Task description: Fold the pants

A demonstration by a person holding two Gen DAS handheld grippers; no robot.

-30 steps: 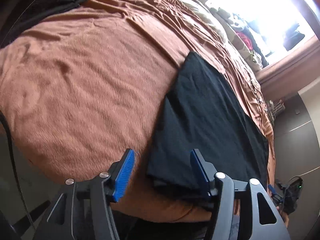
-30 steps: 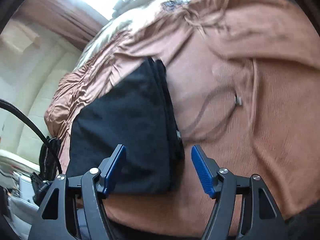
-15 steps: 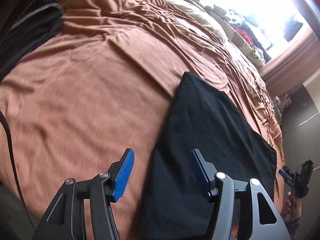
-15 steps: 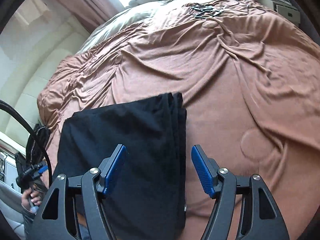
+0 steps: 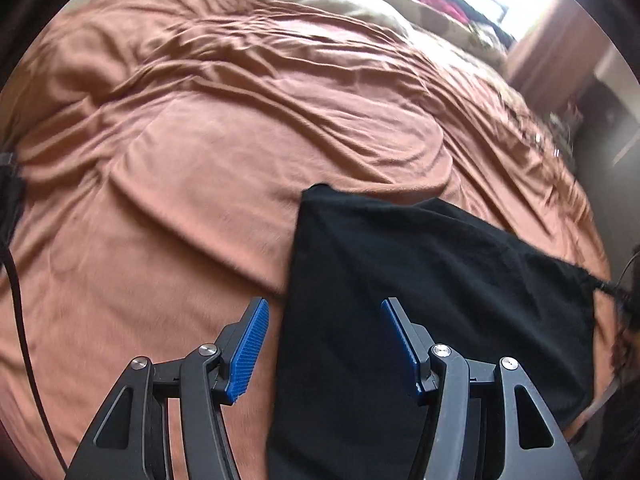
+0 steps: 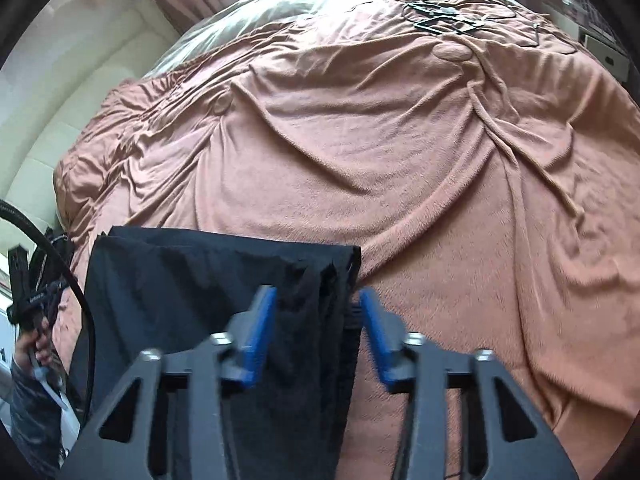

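Right gripper point(image 6: 316, 322): jaws have just been closing and stand partly shut around the stacked right edge of the black pants point(image 6: 208, 280). The blue pads flank the layered edge, but the blur leaves it uncertain whether they press on the cloth yet.

Left gripper point(image 5: 324, 344): jaws stand apart and hold nothing. The left border of the pants point(image 5: 420, 288) runs up between them toward 12 o'clock, and the cloth spreads from there toward 3 o'clock.

The pants lie partly folded at the near edge of the brown bedspread point(image 5: 200, 160), which extends away toward 12 o'clock in both views. In the right wrist view a hand point(image 6: 34, 346) shows at 9 o'clock, gripping the other tool.

Risks, as judgement: the right pads may catch only some of the layers at that edge, so the fold would split on lifting. The left jaws straddle a single border and could pinch bedspread along with it. Uneven lifting between the two sides would skew the next fold.

Count: one pair of pants, two grippers, one bedspread, one hand visible.
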